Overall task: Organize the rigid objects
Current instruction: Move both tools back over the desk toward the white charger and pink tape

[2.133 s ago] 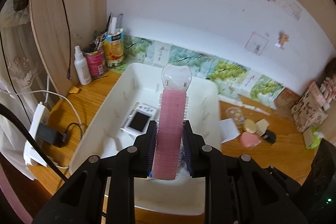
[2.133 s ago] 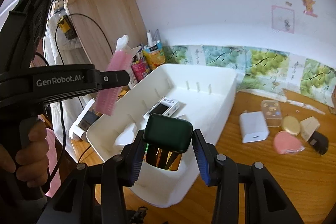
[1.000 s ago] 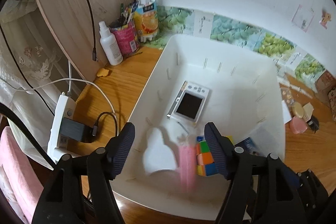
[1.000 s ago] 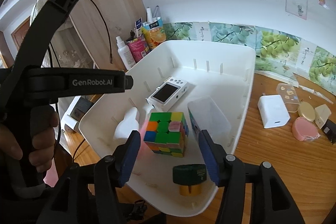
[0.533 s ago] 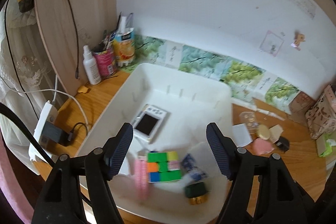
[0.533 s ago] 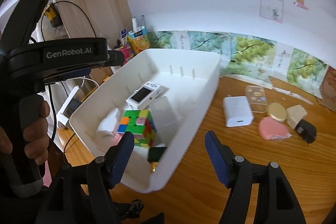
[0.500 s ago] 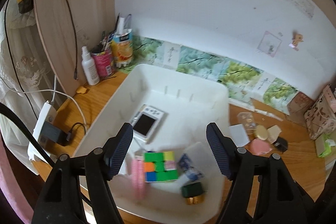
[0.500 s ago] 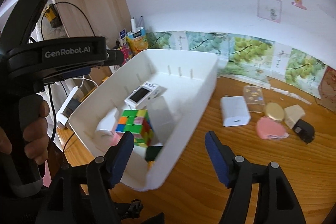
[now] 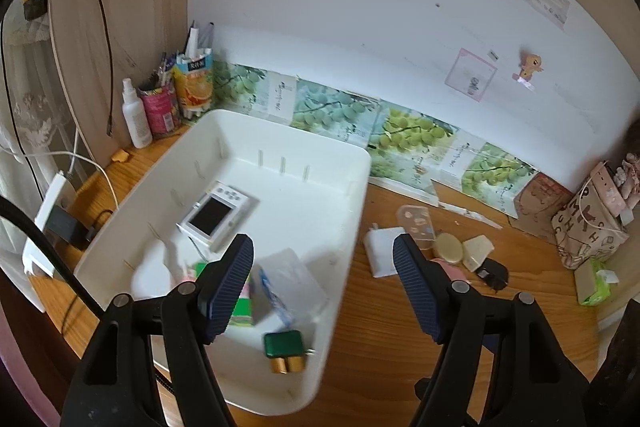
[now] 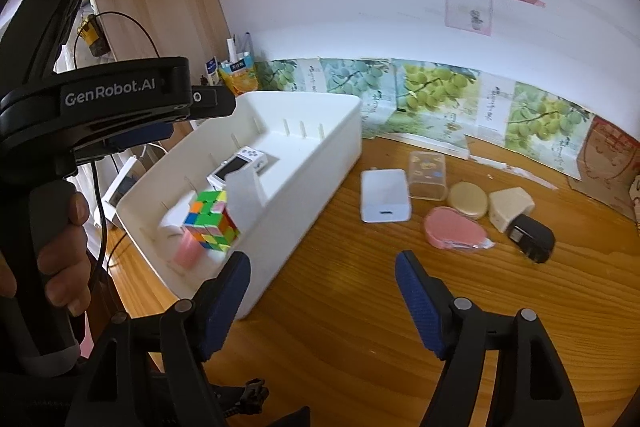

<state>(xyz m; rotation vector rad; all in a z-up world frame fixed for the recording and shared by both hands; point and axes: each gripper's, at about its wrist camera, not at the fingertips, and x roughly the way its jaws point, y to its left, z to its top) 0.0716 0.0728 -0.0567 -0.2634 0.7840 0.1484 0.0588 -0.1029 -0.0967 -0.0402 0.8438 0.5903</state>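
hidden: left gripper [image 9: 323, 254] finger is covering most of the cube [image 10: 211, 219] | jaws: both are standing spread, empty; right gripper [image 10: 323, 271] jaws have just been opening | change: green case [image 9: 284, 343] is now lying in the white bin [image 9: 352, 195]

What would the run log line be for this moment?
left gripper: open, empty | right gripper: jaws just opened, empty | white plastic bin: holds colourful puzzle cube | white square charger: still on desk

left claw [image 9: 322, 283]: jaws apart, empty | right claw [image 10: 323, 287]: jaws just opening, empty
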